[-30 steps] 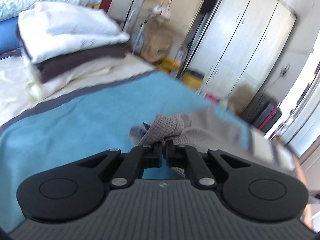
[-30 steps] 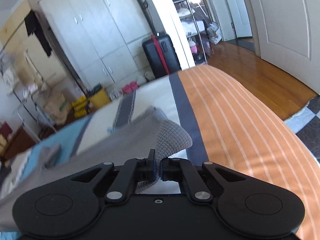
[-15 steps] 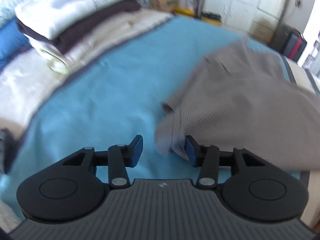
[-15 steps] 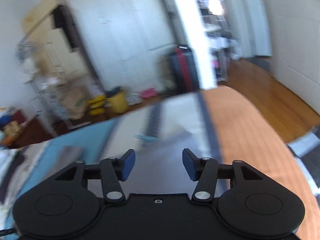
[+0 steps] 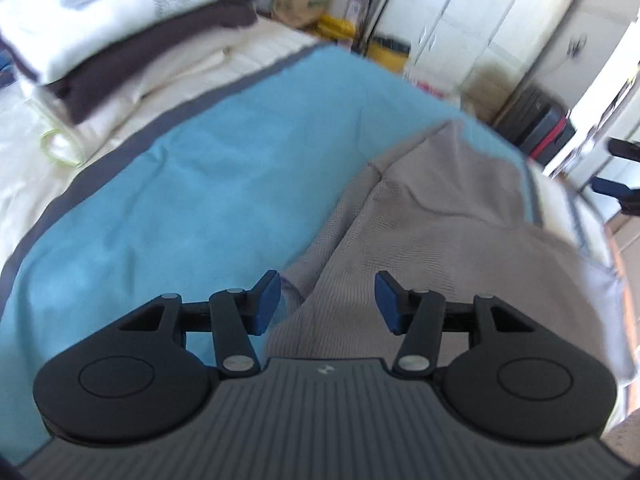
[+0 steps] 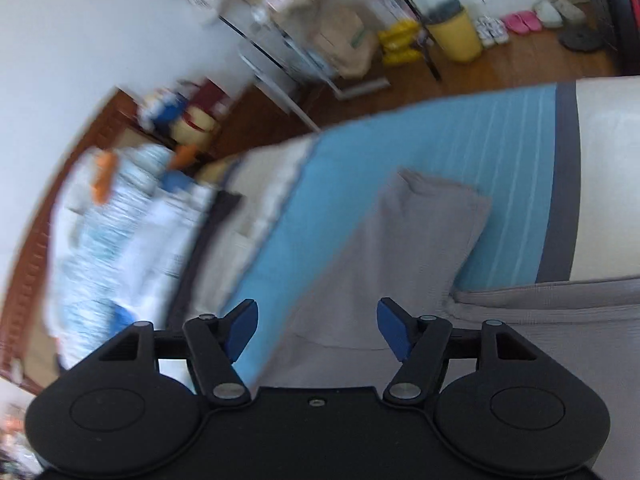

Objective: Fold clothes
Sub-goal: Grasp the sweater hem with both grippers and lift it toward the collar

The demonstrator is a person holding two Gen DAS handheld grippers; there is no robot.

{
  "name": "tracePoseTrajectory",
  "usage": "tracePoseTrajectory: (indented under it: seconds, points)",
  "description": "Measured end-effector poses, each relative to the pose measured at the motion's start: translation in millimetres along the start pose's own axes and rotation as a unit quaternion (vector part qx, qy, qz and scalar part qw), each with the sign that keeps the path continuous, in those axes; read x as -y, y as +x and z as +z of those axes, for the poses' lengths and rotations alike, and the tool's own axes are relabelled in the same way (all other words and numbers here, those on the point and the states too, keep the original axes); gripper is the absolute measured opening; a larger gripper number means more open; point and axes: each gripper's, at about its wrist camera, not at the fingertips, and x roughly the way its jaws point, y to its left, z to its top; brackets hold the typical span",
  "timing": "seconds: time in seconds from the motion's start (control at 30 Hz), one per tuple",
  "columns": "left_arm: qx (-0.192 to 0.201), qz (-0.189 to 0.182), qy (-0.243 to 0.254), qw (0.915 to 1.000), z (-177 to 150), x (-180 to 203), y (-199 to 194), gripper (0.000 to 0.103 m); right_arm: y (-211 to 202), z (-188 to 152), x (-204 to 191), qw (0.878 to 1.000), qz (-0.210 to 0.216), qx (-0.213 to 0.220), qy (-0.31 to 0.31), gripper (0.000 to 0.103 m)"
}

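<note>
A grey knit garment lies spread on the blue part of the bed cover. My left gripper hovers over the garment's near edge, open, with the cloth below the pads and not pinched. At the right edge of the left wrist view, two dark blue fingertips of the other gripper show, spread apart. In the right wrist view the grey garment stretches away from me across the blue cover. My right gripper is above it, jaws opening, with nothing pressed between them.
A stack of folded white and dark bedding sits at the head of the bed. Beyond the far bed edge stand a white wardrobe, a black suitcase, a yellow bin and a metal rack.
Both grippers were shut on corners of the grey garment and have let go and opened. The garment now lies on the bed. The right gripper swung left towards the bed's head.
</note>
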Motion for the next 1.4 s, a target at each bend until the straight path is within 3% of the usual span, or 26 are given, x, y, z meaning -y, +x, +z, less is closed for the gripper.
tracePoseTrajectory:
  seconds: [0.07, 0.2, 0.3, 0.4, 0.53, 0.7, 0.73, 0.77, 0.8, 0.87, 0.9, 0.93, 0.97, 1.0, 1.1, 1.2, 1.27, 1.33, 1.4]
  points:
    - [-0.002, 0.002, 0.041, 0.9992, 19, 12, 13, 0.052, 25, -4, 14, 0.998, -0.055, 0.008, -0.016, 0.071]
    - [-0.001, -0.021, 0.128, 0.9916, 58, 35, 46, 0.065, 51, 1, 46, 0.997, -0.077, 0.008, -0.009, 0.071]
    - [-0.039, -0.024, 0.125, 0.9912, 87, 38, 82, 0.065, 70, 18, 53, 0.996, -0.088, -0.008, -0.008, 0.071]
    - [-0.049, -0.048, 0.146, 0.9869, 114, 48, 112, 0.065, 88, 28, 66, 0.996, -0.087, -0.019, -0.005, 0.071]
    - [-0.025, -0.024, 0.184, 0.9823, 147, 68, 152, 0.067, 102, 26, 89, 0.997, -0.072, -0.009, 0.009, 0.072]
    - [-0.081, -0.102, 0.167, 0.9773, 172, 83, 207, 0.071, 121, 46, 96, 0.999, -0.037, 0.015, -0.007, 0.071]
    - [-0.097, -0.121, 0.149, 0.9767, 175, 85, 218, 0.071, 125, 48, 95, 0.999, -0.036, 0.021, -0.015, 0.067]
    - [-0.102, -0.126, 0.128, 0.9783, 176, 85, 227, 0.074, 129, 51, 95, 0.999, -0.034, 0.027, -0.023, 0.052]
    - [-0.105, -0.130, 0.108, 0.9801, 176, 86, 235, 0.077, 130, 51, 93, 0.998, -0.037, 0.029, -0.032, 0.028]
    - [-0.085, -0.127, 0.093, 0.9839, 174, 90, 241, 0.080, 132, 51, 90, 0.997, -0.044, 0.033, -0.049, 0.017]
    - [-0.076, -0.122, 0.094, 0.9851, 174, 93, 244, 0.077, 131, 50, 88, 0.996, -0.047, 0.037, -0.058, 0.014]
    - [-0.070, -0.112, 0.107, 0.9855, 174, 97, 246, 0.059, 126, 49, 83, 0.995, -0.050, 0.042, -0.074, 0.013]
    - [-0.064, -0.101, 0.121, 0.9854, 173, 102, 248, 0.023, 122, 49, 79, 0.994, -0.052, 0.046, -0.089, 0.012]
    - [-0.060, -0.094, 0.134, 0.9847, 171, 107, 246, 0.008, 118, 47, 74, 0.992, -0.052, 0.049, -0.105, 0.012]
    - [-0.024, -0.098, 0.154, 0.9829, 163, 114, 220, 0.005, 102, 41, 59, 0.988, -0.039, 0.064, -0.134, 0.010]
    - [0.040, -0.140, 0.114, 0.9827, 147, 107, 162, 0.005, 72, 24, 35, 0.982, -0.034, 0.092, -0.162, 0.010]
    - [0.073, -0.162, 0.088, 0.9802, 129, 97, 118, 0.005, 45, 6, 10, 0.972, -0.027, 0.107, -0.208, 0.010]
    - [0.103, -0.168, 0.079, 0.9772, 105, 90, 79, 0.006, 14, -19, -21, 0.949, -0.034, 0.112, -0.292, 0.011]
    - [0.114, -0.156, 0.092, 0.9768, 65, 85, 52, 0.008, -11, -47, -29, 0.943, 0.003, 0.084, -0.322, 0.022]
